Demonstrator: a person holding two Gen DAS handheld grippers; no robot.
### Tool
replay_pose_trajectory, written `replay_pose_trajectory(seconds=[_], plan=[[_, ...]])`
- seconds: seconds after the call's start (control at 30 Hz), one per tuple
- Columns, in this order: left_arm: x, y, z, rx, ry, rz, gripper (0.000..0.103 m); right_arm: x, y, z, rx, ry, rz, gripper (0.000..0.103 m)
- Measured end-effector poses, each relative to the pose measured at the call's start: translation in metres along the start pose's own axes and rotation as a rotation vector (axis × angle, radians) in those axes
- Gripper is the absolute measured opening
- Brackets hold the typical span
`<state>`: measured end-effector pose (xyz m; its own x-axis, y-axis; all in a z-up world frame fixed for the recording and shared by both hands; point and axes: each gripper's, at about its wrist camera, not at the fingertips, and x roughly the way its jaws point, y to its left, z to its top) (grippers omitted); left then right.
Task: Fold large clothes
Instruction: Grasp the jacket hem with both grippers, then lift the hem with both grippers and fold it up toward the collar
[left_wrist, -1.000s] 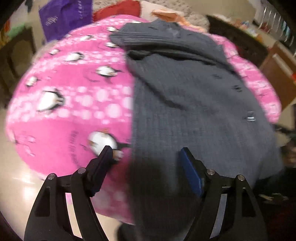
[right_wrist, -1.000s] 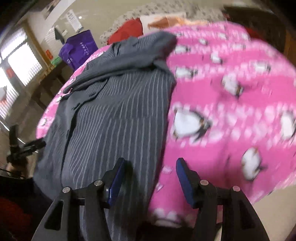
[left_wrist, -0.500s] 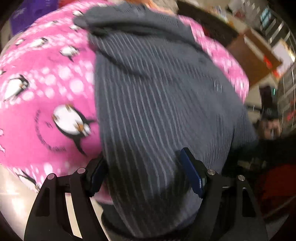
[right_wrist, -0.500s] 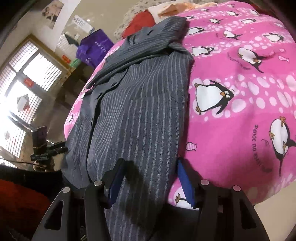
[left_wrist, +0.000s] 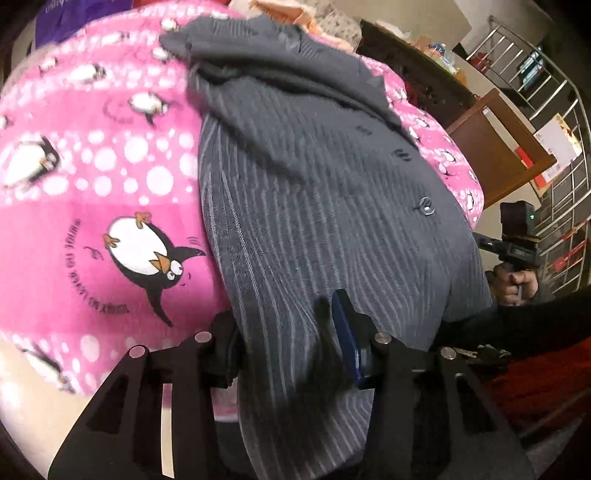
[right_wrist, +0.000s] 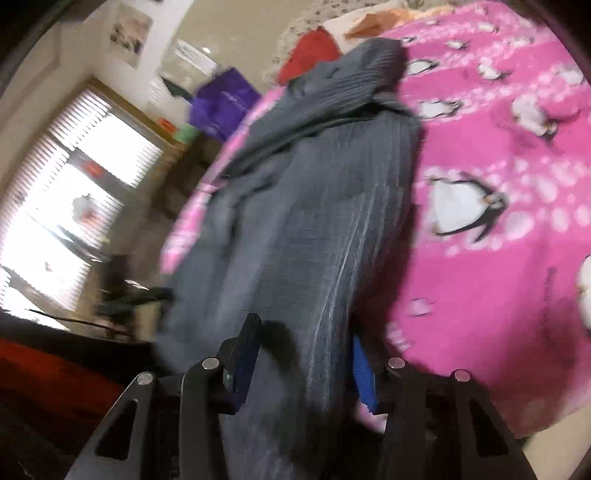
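Both grippers have just been closing on the near hem of the grey striped coat (left_wrist: 317, 206) at the near edge of the bed: the left gripper (left_wrist: 284, 343), whose jaws stood wide around the coat's left border 1 second ago, now has them drawn in with a bunched fold between. The right gripper (right_wrist: 303, 354) has narrowed likewise around the coat's right border beside the pink penguin blanket (right_wrist: 498, 258). Cloth now puckers into ridges between each pair of fingers.
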<state>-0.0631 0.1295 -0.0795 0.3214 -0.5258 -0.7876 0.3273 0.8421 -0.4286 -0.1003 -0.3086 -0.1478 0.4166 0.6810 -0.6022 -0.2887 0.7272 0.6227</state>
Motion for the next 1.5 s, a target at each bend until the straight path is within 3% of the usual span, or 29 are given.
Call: replay_pose_trajectory(seconds=[0.07,0.17,0.23,0.33,0.4,0.47,0.53,0.6,0.7,0.8,0.87,0.93,0.97,1.03,1.1,1.17,1.2,1.23,1.27,1.5], plan=[[0.001,-0.001,0.005,0.002,-0.009,-0.014,0.045,0.002,-0.011,0.0,0.076,0.002,0.02,0.044],[0.003,-0.004,0.009,0.009,-0.008,-0.012,0.048,0.002,-0.004,-0.001,0.053,0.031,0.116,0.047],[0.004,-0.009,0.01,0.021,-0.006,-0.023,0.052,0.005,-0.006,-0.002,0.053,0.045,0.064,0.047],[0.012,-0.021,0.012,0.063,0.029,-0.041,0.054,0.006,0.001,-0.003,0.035,0.058,0.142,0.049],[0.015,-0.02,0.013,0.076,0.033,-0.035,0.055,0.008,0.002,-0.002,-0.019,0.092,0.06,0.046],[0.015,-0.015,0.015,0.05,0.029,-0.054,0.054,0.009,-0.004,-0.002,0.013,0.079,0.08,0.048],[0.013,-0.016,0.014,0.046,0.021,-0.039,0.047,0.008,0.002,-0.001,-0.005,0.069,0.18,0.048],[0.009,-0.017,0.014,0.033,0.009,-0.037,0.011,0.007,0.009,-0.003,-0.043,0.07,0.22,0.046],[0.003,-0.014,0.013,-0.003,-0.023,-0.074,0.008,0.012,0.008,-0.002,-0.066,0.059,0.219,0.031],[-0.006,-0.015,0.012,-0.009,-0.054,-0.071,0.007,-0.003,0.009,0.002,-0.096,-0.03,0.226,0.021],[-0.01,-0.015,0.012,-0.015,-0.073,-0.05,0.007,-0.009,0.01,0.007,-0.113,-0.068,0.145,0.021],[-0.004,-0.014,0.011,-0.019,-0.042,-0.048,0.008,0.007,0.01,0.011,-0.103,-0.034,0.068,0.024],[0.001,-0.014,0.01,-0.015,-0.019,-0.031,0.01,0.014,0.005,0.011,-0.072,0.0,0.068,0.027],[0.008,-0.015,0.009,-0.01,0.002,0.005,0.023,0.02,-0.002,0.013,-0.018,0.018,0.095,0.039],[0.011,-0.018,0.009,-0.004,0.002,-0.022,0.037,0.017,-0.005,0.015,0.005,0.007,0.125,0.041],[0.012,-0.021,0.01,0.0,0.0,-0.029,0.038,0.019,-0.003,0.017,-0.005,0.016,0.141,0.04],[0.013,-0.02,0.01,-0.006,-0.007,-0.032,0.033,0.02,0.0,0.017,-0.015,0.015,0.149,0.031],[0.011,-0.02,0.011,-0.017,-0.018,-0.04,0.022,0.019,0.003,0.018,-0.028,0.011,0.172,0.018],[0.008,-0.018,0.011,-0.026,-0.031,-0.036,0.005,0.017,0.006,0.018,-0.042,0.003,0.195,0.017],[-0.039,-0.032,0.001,-0.011,-0.132,-0.125,0.004,-0.023,0.037,0.007,-0.114,-0.116,0.316,0.01]])
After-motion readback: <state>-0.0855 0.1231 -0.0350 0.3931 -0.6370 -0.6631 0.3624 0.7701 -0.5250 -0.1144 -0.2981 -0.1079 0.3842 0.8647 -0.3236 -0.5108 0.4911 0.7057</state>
